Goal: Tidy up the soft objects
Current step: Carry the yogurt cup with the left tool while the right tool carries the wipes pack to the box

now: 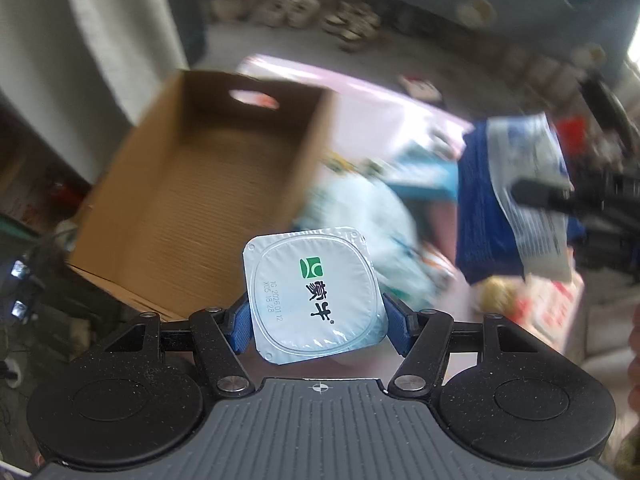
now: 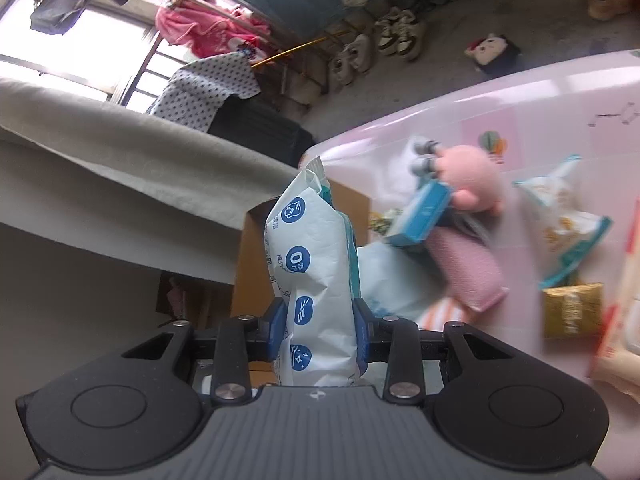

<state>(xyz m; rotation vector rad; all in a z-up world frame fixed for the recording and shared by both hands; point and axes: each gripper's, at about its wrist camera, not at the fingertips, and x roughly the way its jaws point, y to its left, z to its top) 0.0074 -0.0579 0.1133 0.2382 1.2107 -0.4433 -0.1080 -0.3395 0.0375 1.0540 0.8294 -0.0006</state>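
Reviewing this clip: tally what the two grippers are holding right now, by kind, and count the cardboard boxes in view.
Sealed foil-lidded cup, clamped in the left gripper: 1
White wipes pack, clamped in the right gripper: 1
Open cardboard box, nothing visible inside: 1
Total: 3

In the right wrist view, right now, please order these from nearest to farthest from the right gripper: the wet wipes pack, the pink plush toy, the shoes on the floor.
1. Wet wipes pack: clamped in the right gripper.
2. Pink plush toy: on the pink table, up and right.
3. Shoes: on the floor beyond the table, at the top.
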